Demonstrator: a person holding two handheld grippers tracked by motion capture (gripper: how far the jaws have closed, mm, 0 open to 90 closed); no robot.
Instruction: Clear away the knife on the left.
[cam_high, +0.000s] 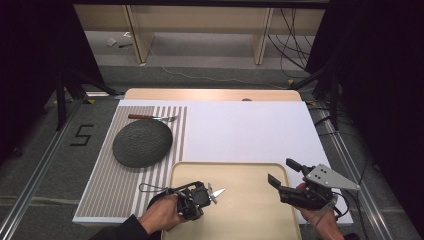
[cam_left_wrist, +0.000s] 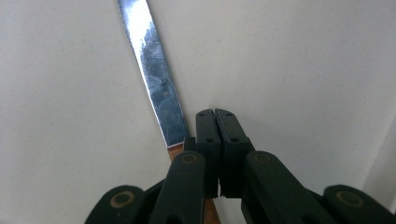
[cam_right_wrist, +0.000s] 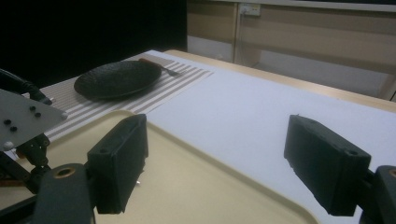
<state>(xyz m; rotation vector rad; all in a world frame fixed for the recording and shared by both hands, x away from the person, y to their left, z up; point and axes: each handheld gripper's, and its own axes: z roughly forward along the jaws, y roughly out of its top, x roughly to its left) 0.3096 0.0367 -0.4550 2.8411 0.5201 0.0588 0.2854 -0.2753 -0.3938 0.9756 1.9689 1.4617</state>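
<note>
**High view: left fingers clamp a knife over the tray**

Left gripper (cam_high: 212, 194) has its fingers (cam_left_wrist: 208, 128) pressed together on the handle of a knife (cam_left_wrist: 154, 74), whose blade tip (cam_high: 219, 191) juts out above the beige tray (cam_high: 250, 215) at the near edge of the counter (cam_high: 240, 130). Right gripper (cam_high: 285, 172) hovers by the tray's right rim, its fingers (cam_right_wrist: 119, 161) spread wide and holding nothing. A dark plate (cam_high: 142, 142) and a fork (cam_high: 152, 117) lie on the striped mat (cam_high: 107, 185).
</note>
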